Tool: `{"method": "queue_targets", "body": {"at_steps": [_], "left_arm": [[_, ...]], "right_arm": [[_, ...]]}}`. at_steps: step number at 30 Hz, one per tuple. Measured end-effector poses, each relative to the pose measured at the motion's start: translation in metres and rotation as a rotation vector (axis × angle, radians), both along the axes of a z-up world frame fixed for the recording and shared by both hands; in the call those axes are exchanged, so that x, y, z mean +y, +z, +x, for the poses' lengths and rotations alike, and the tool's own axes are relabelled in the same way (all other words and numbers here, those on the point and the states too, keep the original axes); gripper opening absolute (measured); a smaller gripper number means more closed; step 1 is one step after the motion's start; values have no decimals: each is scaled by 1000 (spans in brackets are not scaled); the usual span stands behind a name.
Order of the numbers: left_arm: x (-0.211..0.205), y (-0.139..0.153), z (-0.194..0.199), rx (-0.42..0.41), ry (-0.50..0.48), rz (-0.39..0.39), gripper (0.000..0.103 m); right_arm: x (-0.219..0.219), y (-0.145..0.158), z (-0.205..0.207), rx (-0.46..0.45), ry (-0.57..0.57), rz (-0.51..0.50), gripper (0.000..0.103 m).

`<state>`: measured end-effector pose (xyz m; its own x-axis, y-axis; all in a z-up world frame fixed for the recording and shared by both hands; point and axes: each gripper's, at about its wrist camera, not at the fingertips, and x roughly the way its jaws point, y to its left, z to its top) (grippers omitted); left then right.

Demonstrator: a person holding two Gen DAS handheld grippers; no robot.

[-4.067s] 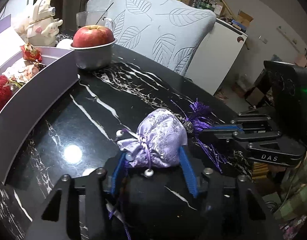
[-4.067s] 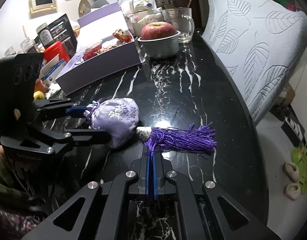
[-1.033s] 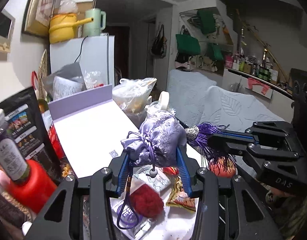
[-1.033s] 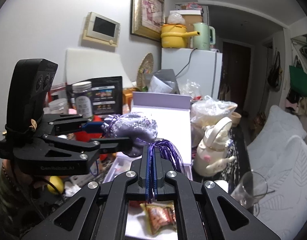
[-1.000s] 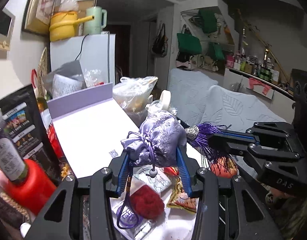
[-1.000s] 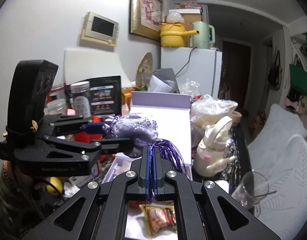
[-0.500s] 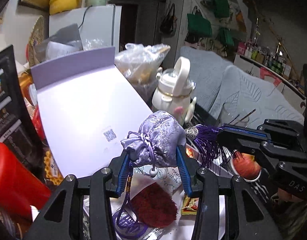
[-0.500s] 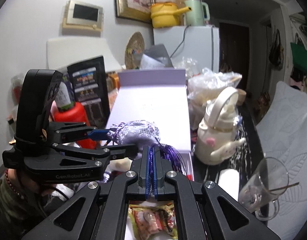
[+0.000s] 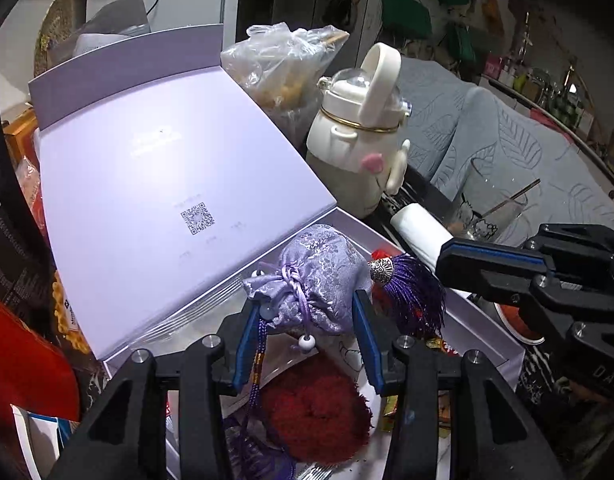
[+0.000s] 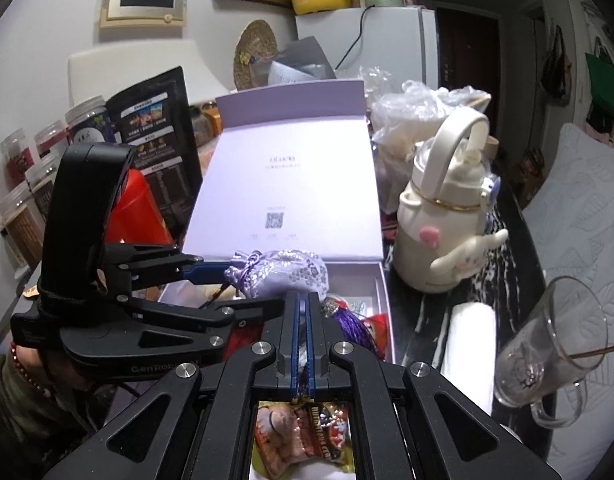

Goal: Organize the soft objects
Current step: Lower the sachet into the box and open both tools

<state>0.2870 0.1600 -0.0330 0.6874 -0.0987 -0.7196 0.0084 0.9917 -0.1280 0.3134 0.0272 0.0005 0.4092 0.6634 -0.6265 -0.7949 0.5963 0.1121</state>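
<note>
While the left gripper (image 9: 303, 332) is clamped on the lavender brocade sachet pouch (image 9: 321, 280), its blue-lined fingers (image 9: 365, 344) pinch the pouch's lower sides, so the body bulges up between them. Pouch hangs above the open lavender gift box (image 9: 503, 340), near the hinge of the raised lid (image 9: 155, 184). Right gripper (image 10: 303, 308) is pressed shut, jaws nearly touching, on the purple tassel (image 9: 415, 300) hanging from the pouch's silver bead cap (image 9: 381, 270); strands show between the pads in the right wrist view.

Handling judgement: pouch looks light, soft and squashy, satin surface likely a bit slippery; it deforms rather than resists, so a mid-body pinch like this one suits it. Knotted drawstring neck (image 9: 291, 284) is the firmer alternative. Tassel is limp thread and will not bear steering; pulling it could strain the cord. Beaded cord (image 9: 257, 364) dangles below the left fingers and may snag.

Inside the box, below the pouch: red fuzzy pompom (image 9: 315, 412), snack packets (image 10: 303, 436). Beyond the box: cream cartoon kettle bottle (image 9: 363, 148), white roll (image 9: 423, 232), glass mug (image 10: 555, 344). Both fragile-ish, well clear of the pouch.
</note>
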Motion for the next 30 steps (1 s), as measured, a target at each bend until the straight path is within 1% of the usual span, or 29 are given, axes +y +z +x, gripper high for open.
{"method": "queue_targets", "body": {"at_steps": [4, 8, 11, 17, 21, 23, 26, 28, 29, 30], "left_arm": [[-5, -4, 3, 12, 2, 27, 44], [-2, -12, 7, 47, 14, 7, 44], [-2, -12, 6, 49, 15, 6, 44], [-5, -13, 7, 54, 21, 30, 44], [-9, -12, 9, 58, 20, 48, 44], [-8, -11, 9, 60, 25, 37, 45], [-7, -9, 7, 62, 30, 33, 49], [-7, -6, 5, 60, 43, 59, 56], [-8, -4, 4, 57, 54, 79, 65], [-7, -2, 2, 53, 79, 110, 71]], "right_arm": [[4, -7, 3, 9, -6, -16, 3], [7, -13, 6, 31, -1, -22, 3], [8, -16, 8, 43, 1, -25, 3], [11, -24, 11, 71, 0, -39, 3], [11, -25, 11, 78, 6, -39, 3], [11, -23, 10, 71, 2, -41, 4], [11, -22, 10, 61, -8, -51, 4], [10, -22, 11, 58, -16, -62, 5], [10, -22, 11, 55, -22, -68, 14], [10, -22, 11, 51, -29, -75, 22]]}}
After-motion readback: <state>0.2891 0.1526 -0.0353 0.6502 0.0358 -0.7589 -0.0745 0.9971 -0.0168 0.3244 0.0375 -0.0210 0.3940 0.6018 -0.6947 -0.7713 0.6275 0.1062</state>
